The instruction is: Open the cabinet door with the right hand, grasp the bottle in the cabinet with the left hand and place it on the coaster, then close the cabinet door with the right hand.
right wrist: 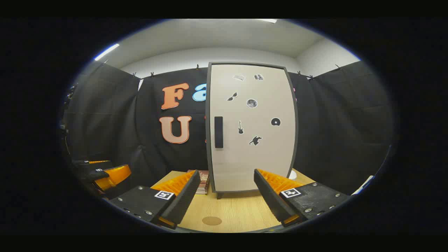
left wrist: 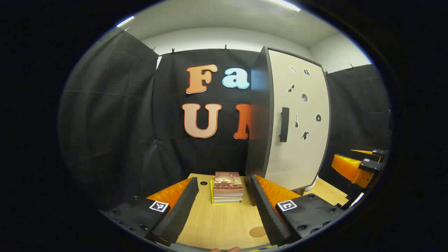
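Note:
A tall cabinet [right wrist: 252, 129] with a cream door and dark frame stands on the wooden table; the door is shut and carries a black vertical handle [right wrist: 218, 132] on its left side. From the left gripper view the cabinet [left wrist: 297, 122] stands to the right, handle [left wrist: 284, 124] facing me. A round brown coaster [right wrist: 211, 221] lies on the table near me, also seen as the coaster [left wrist: 258, 231] in the left gripper view. My right gripper [right wrist: 226, 187] is open, facing the door from a distance. My left gripper [left wrist: 223, 196] is open over the table. The cabinet's inside is hidden.
A stack of books [left wrist: 227, 187] lies on the table left of the cabinet, partly seen as the books [right wrist: 203, 182] in the right gripper view. The other gripper [left wrist: 360, 164] shows at the far right, and the other gripper [right wrist: 98, 173] at the far left. Black cloth surrounds the wooden table [right wrist: 238, 210].

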`<state>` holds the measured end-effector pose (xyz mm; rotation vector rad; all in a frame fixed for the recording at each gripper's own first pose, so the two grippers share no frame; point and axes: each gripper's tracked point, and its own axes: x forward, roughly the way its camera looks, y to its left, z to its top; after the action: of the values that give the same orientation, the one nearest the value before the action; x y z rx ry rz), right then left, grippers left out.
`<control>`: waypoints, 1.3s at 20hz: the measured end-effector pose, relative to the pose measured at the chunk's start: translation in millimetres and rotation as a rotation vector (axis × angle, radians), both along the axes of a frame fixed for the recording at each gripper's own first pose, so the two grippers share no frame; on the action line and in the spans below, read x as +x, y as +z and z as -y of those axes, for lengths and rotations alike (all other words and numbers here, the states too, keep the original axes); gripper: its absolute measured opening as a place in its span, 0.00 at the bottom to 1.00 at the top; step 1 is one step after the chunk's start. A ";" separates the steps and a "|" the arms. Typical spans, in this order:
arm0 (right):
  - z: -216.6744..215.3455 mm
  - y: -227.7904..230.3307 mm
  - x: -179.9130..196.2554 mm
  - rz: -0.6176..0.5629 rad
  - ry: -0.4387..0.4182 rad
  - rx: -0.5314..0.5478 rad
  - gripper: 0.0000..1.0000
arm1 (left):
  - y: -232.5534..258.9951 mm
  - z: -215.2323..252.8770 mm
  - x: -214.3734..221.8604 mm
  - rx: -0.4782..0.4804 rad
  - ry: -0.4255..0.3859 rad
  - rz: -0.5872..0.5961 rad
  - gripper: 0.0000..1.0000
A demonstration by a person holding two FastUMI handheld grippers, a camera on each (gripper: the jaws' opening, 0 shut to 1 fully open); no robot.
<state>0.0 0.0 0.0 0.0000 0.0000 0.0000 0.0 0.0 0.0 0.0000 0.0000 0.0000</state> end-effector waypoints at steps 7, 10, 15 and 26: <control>1.2 -0.7 4.9 -0.005 -0.002 0.008 0.95 | 0.7 -5.1 5.2 0.005 0.009 0.002 0.97; 0.3 -1.7 8.0 -0.009 -0.003 0.002 0.95 | 1.4 -6.8 6.6 0.010 0.010 0.005 0.97; -0.9 1.5 15.2 0.000 -0.007 0.005 0.95 | -0.3 -9.4 10.4 0.015 0.013 -0.001 0.97; -11.5 34.5 87.4 0.034 0.017 -0.010 0.95 | -13.2 -28.1 32.0 0.008 0.031 -0.037 0.97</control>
<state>87.4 11.5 34.5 -0.0103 -0.0344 0.0168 32.0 28.1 -13.2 0.0080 0.0366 0.0315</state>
